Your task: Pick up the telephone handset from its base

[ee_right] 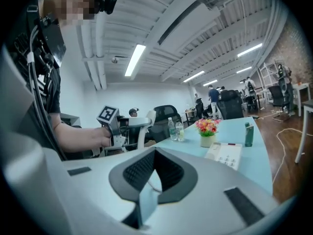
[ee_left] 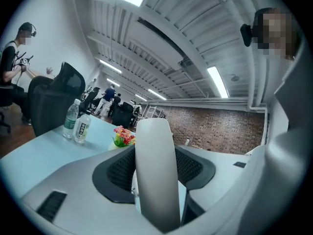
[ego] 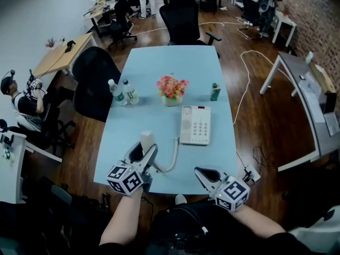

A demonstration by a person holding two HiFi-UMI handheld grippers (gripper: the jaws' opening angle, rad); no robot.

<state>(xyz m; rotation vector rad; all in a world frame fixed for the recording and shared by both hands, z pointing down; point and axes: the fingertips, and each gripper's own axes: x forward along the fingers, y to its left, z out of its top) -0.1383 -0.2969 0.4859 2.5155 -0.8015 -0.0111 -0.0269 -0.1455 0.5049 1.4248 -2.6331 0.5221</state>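
Observation:
The white telephone handset stands upright off its base, clamped between the jaws of my left gripper near the table's front left. In the left gripper view the handset fills the gap between the dark pads. Its curly cord runs right to the white telephone base, whose cradle side is bare. My right gripper hovers at the front edge, right of the cord, its jaws together on nothing. The right gripper view shows the right gripper, the base ahead and the handset at left.
A pot of flowers stands behind the base on the light blue table. Two water bottles are at the left, a green bottle at the right. Black chairs ring the table. A person sits far left.

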